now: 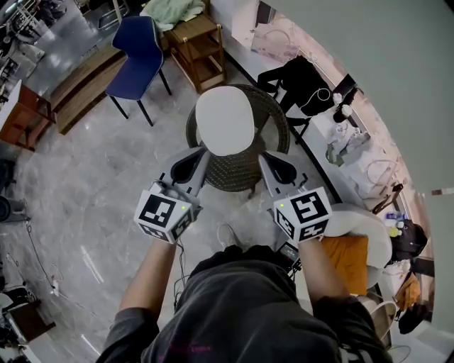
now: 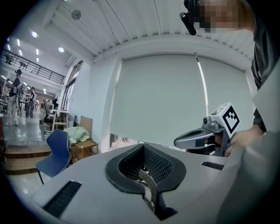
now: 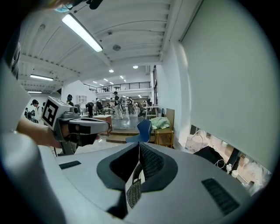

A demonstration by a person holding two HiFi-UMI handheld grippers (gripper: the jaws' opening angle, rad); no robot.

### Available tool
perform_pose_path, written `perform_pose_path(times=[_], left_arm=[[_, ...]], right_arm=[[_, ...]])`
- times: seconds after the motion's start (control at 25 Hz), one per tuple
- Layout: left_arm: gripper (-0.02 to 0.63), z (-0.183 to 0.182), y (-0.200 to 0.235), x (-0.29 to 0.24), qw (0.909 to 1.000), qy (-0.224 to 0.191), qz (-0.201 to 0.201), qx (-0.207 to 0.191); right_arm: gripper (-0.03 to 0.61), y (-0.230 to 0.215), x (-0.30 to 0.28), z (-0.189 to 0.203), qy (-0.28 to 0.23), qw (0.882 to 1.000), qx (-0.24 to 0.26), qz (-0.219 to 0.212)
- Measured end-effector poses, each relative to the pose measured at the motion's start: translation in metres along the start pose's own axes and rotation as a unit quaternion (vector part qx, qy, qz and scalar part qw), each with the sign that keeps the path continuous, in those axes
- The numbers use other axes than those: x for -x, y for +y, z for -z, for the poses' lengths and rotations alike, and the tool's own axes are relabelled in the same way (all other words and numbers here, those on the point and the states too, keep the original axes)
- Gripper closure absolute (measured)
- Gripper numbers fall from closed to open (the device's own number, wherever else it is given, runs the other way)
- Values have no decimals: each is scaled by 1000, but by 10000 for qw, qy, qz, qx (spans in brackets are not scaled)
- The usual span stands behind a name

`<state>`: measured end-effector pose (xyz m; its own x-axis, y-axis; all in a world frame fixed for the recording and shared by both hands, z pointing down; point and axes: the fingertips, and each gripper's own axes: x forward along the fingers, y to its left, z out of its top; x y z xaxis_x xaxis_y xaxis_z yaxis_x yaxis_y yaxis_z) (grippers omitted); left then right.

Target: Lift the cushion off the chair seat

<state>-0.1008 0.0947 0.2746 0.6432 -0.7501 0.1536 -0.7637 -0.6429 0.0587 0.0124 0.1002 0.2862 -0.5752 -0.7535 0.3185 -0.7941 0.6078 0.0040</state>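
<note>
White oval cushion [image 1: 224, 120] lies flat on the seat of the dark woven wicker chair [image 1: 237, 170], covering most of it; not lifted, not touched; task not begun as far as the pictures show.

Left tool [image 1: 201, 154] sits at the chair's near left rim, its tip just short of the cushion's near edge; right tool [image 1: 265, 162] at the near right rim, likewise just short; the two flank the near end of the cushion, neither in contact with it.

Left tool's own view: jaws pressed together, ribbed pads meeting, nothing between them [image 2: 148, 190]; right tool's own view: same, jaws together and nothing pinched [image 3: 133, 186]. Both views look out level over the room, so the cushion does not show in either.

Left to do, by judgement: spread the jaws, bring them onto the cushion's edge, pinch, raise it clear of the seat; all of it outstanding.

Surroundings: blue plastic chair [image 1: 138, 49] beyond the wicker chair to the far left, well apart; small wooden desk [image 1: 202, 49] beside it, carrying a pale green cloth [image 1: 174, 10]; black garment [image 1: 301, 81] draped against the wall to the far right; orange pad [image 1: 347, 259] on a pale seat near the person's right arm; grey marbled floor [image 1: 85, 184] around; one shoe [image 1: 228, 235] near the chair's foot.

In the way: nothing lies between either tool and the cushion; the chair's curved back rim hems in the far side only, so the near approach looks open.
</note>
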Motion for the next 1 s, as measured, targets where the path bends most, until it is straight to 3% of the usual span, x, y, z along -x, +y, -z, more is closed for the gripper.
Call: perform_pose_path(times=[0.6,1.0], left_arm=[[604,17,59,-22,9996,140,-148,198],[604,39,97,-76,9980,380,-211,449]], right_arm=[[565,-10,-62,-1,139,9999,-48,-82],[564,-51,-118,14,366,9990,-186,-181]])
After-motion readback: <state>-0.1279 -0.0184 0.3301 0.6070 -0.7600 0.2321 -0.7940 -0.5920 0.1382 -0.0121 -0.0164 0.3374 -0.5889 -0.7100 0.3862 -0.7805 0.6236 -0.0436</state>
